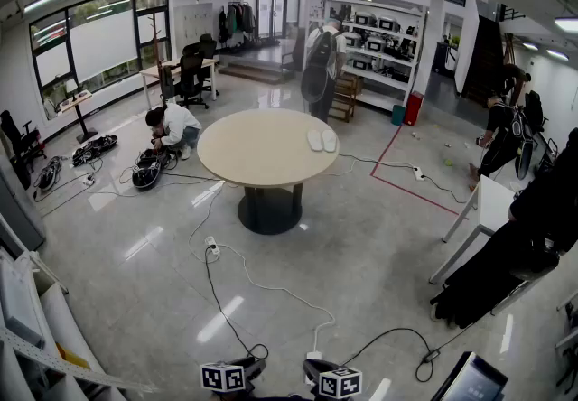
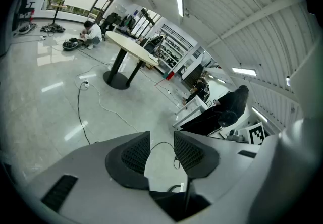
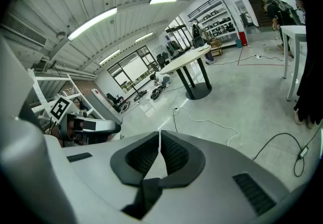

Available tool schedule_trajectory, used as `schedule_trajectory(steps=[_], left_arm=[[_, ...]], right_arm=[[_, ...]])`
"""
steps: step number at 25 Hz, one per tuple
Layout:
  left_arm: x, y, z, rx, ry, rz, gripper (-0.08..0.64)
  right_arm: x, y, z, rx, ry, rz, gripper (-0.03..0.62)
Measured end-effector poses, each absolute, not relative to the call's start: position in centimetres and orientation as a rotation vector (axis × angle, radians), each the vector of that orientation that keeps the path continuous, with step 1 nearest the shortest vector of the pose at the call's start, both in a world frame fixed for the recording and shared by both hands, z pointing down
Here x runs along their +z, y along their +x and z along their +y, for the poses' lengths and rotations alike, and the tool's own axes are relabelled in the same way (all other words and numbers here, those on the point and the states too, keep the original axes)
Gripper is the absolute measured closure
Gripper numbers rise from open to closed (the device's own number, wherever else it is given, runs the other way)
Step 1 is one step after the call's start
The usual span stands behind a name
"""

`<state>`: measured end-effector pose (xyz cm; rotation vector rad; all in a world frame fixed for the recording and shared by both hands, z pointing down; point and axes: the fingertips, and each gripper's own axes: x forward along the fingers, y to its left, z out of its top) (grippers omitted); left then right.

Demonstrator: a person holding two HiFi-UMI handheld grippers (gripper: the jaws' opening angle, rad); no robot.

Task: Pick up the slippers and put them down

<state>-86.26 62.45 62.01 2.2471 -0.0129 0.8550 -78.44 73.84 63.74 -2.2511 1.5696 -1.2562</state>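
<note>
Pale white slippers [image 1: 321, 140] on beige bench [image 1: 248, 160]. Glossy light-grey floor [image 1: 361, 250], red tape line [image 1: 411, 192]. Black-and-white square markers on left hand-held gripper [image 2: 162, 142], right hand-held gripper [image 3: 160, 142]; black cross-hatched pads [image 2: 136, 153].

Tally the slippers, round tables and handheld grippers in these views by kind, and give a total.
Slippers: 2
Round table: 1
Grippers: 2 (left gripper open, right gripper shut, both empty)
Total: 5
</note>
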Motion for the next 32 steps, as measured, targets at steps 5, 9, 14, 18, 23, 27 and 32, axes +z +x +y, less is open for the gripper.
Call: schedule_trajectory(steps=[5,9,14,18,23,27,32], left_arm=[[61.6,-85.3,62.5,0.873,2.248,0.014,0.399],[62.1,-85.3,61.7,0.892,2.247,0.028,0.399],[61.7,-85.8,60.0,0.911,2.238,0.031,0.399],[61.9,-85.7,57.4,0.93,2.241,0.047,0.399],[61.4,-85.6,52.5,0.944,2.255,0.083,0.399],[60.5,-85.7,46.8,0.934,2.256,0.096,0.399],[61.4,-86.7,39.9,0.91,2.247,0.109,0.399]], right_arm=[[63.3,-77.8,73.8,-1.264,-2.252,1.543,0.566],[63.8,-77.9,72.9,-1.263,-2.249,1.53,0.565],[63.2,-78.6,71.1,-1.252,-2.234,1.519,0.566],[63.2,-78.4,68.4,-1.223,-2.244,1.487,0.565],[63.0,-78.4,64.1,-1.224,-2.27,1.421,0.565],[62.5,-78.8,59.0,-1.236,-2.286,1.388,0.565],[63.5,-80.0,52.2,-1.252,-2.314,1.377,0.565]])
